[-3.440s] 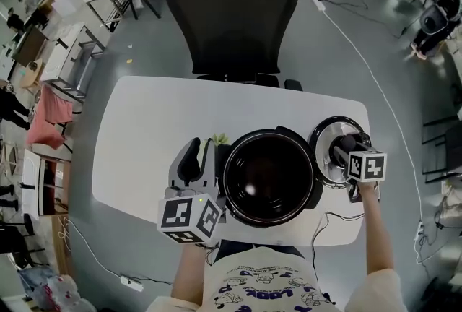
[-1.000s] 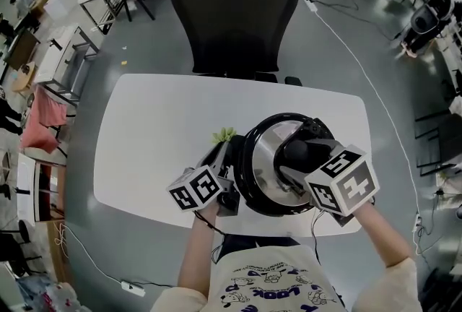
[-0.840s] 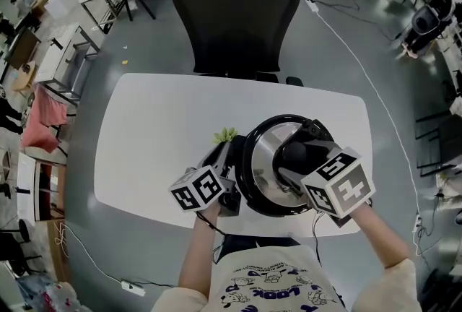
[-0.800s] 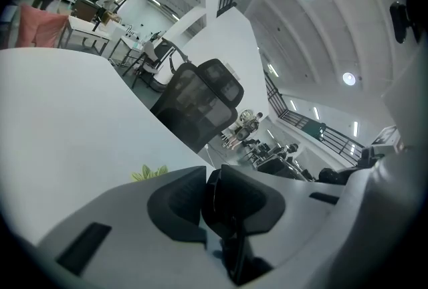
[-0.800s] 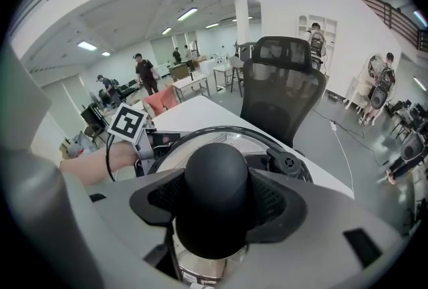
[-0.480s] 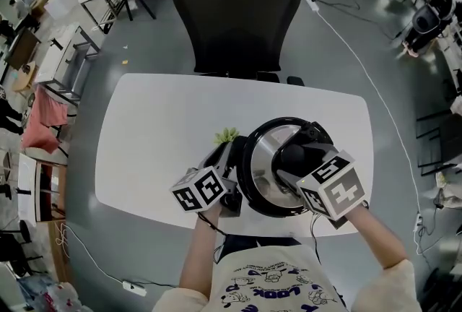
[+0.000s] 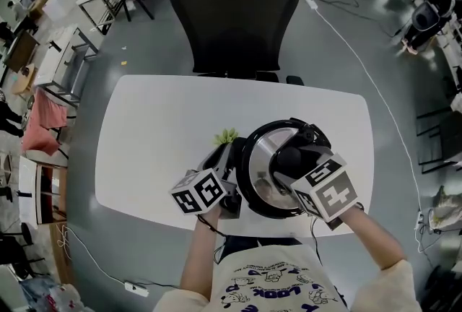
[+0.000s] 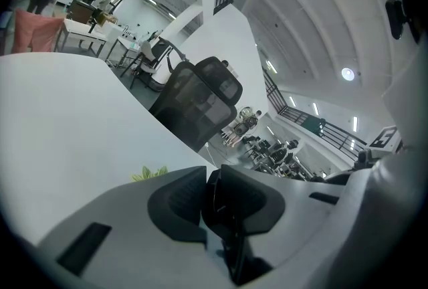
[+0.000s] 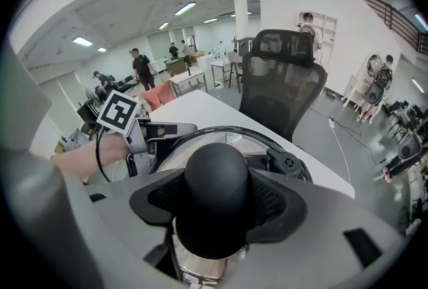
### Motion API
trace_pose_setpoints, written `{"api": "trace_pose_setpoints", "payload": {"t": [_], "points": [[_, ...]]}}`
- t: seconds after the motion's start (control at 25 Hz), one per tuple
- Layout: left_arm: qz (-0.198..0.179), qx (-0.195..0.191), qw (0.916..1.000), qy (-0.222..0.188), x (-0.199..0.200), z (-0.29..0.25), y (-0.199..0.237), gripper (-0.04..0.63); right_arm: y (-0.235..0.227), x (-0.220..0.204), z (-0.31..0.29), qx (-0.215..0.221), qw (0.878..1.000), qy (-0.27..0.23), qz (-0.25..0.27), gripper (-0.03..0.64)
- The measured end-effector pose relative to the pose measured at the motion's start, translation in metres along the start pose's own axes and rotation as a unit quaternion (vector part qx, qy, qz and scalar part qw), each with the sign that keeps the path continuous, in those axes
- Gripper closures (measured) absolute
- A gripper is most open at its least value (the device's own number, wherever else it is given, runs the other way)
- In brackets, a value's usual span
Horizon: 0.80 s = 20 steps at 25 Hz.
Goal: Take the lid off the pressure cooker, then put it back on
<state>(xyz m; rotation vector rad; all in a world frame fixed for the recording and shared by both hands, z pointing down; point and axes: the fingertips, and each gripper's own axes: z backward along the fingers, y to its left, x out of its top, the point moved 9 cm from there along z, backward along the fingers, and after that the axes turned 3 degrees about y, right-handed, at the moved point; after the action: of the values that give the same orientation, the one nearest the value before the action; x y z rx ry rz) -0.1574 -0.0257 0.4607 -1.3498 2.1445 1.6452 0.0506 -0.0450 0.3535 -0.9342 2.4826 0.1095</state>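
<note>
The right gripper (image 9: 215, 204) is clamped, jaws set wide, around the lid's black knob (image 9: 215, 174). The left gripper (image 8: 215, 211) is nearly closed, pinching the cooker's thin side handle (image 9: 164, 128). The lid (image 7: 266, 159) is set on the cooker (image 7: 245, 195), which is placed near the front edge of the table (image 7: 159, 123). Beyond the table, a chair (image 7: 234, 14) is parked.

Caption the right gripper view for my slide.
Right hand-held gripper closed on the black knob of the steel pressure-cooker lid.
</note>
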Motion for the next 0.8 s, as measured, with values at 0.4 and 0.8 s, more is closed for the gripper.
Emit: {"api": "trace_pose_setpoints", "payload": {"t": [0.4,0.8], "points": [[-0.01,0.003,0.9999,0.001,-0.0001,0.0,-0.0001,0.518,0.0029,-0.0012,-0.005,-0.003,1.0,0.0,0.02,0.32],[-0.005,0.003,1.0,0.0,0.0017,-0.002,-0.0008,0.531,0.0035,-0.0003,-0.005,0.009,1.0,-0.002,0.027,0.318]]}}
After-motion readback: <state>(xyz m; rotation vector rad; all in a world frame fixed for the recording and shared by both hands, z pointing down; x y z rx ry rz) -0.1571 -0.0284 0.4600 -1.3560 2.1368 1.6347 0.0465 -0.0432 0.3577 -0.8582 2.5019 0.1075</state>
